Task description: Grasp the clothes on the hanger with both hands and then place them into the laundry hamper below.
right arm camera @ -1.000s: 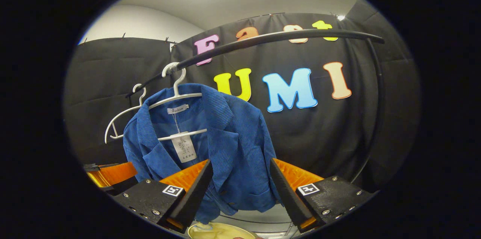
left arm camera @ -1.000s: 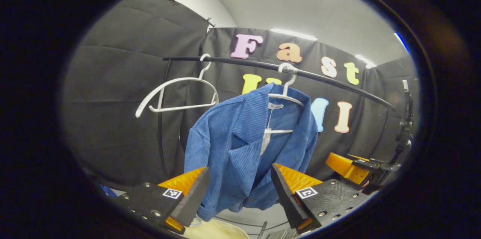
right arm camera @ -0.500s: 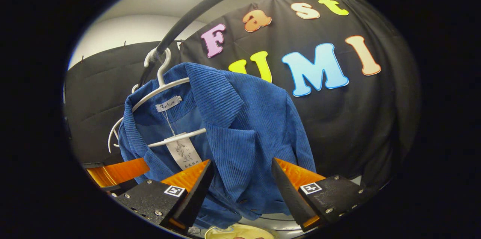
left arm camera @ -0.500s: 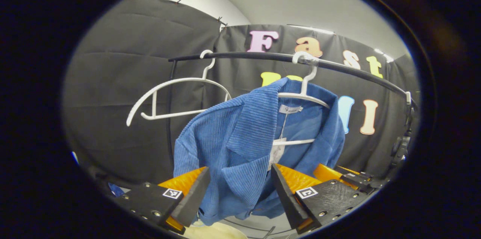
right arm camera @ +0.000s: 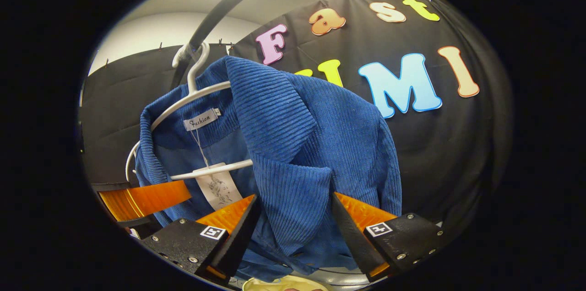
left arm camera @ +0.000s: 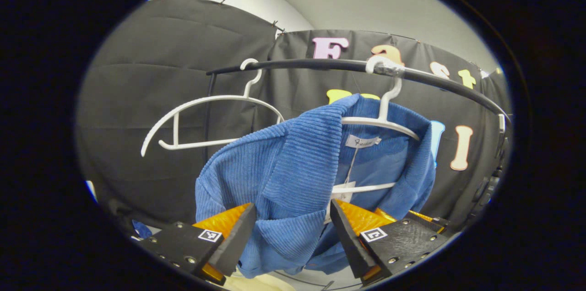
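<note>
A blue corduroy jacket hangs open on a white hanger from a black rail. My left gripper is open, its fingers on either side of the jacket's left lapel. My right gripper is open too, straddling the right lapel. The other gripper shows past the jacket at the lower right of the left gripper view and at the lower left of the right gripper view. A pale rim of the hamper peeks out below.
An empty white hanger hangs on the rail left of the jacket. A paper tag dangles inside the collar. Black cloth walls close in behind, and the rail's upright post stands at the left.
Both grippers have moved in closer to the jacket and slightly up; the lapels now lie between their open fingers. The jacket still hangs on its hanger.
</note>
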Available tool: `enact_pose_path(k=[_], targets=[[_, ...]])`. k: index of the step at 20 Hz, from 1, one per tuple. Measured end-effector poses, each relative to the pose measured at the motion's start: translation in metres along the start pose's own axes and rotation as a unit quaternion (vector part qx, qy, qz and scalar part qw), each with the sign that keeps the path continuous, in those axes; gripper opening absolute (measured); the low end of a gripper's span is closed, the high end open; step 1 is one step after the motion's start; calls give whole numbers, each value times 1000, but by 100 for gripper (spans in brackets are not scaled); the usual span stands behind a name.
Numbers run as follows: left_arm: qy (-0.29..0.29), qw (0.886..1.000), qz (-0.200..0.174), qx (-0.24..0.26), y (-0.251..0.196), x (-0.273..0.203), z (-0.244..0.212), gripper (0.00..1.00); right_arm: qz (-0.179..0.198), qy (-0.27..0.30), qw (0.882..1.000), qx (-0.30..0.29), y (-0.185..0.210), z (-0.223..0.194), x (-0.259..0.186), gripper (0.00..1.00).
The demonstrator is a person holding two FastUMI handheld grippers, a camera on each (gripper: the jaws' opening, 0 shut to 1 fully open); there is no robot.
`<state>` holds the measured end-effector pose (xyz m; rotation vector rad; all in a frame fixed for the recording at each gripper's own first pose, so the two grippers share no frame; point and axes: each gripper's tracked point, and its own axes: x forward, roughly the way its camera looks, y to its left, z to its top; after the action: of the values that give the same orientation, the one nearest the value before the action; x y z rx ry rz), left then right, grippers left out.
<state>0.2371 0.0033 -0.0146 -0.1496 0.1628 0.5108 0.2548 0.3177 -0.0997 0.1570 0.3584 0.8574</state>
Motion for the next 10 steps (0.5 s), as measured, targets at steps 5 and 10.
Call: enact_pose_path(k=[5, 10], targets=[[-6, 1000, 17, 5, -1, 13, -2, 92, 2, -2, 1000, 11, 1, 3, 8, 91], [-2, 1000, 15, -23, -3, 14, -9, 59, 4, -2, 1000, -6, 3, 5, 9, 81]])
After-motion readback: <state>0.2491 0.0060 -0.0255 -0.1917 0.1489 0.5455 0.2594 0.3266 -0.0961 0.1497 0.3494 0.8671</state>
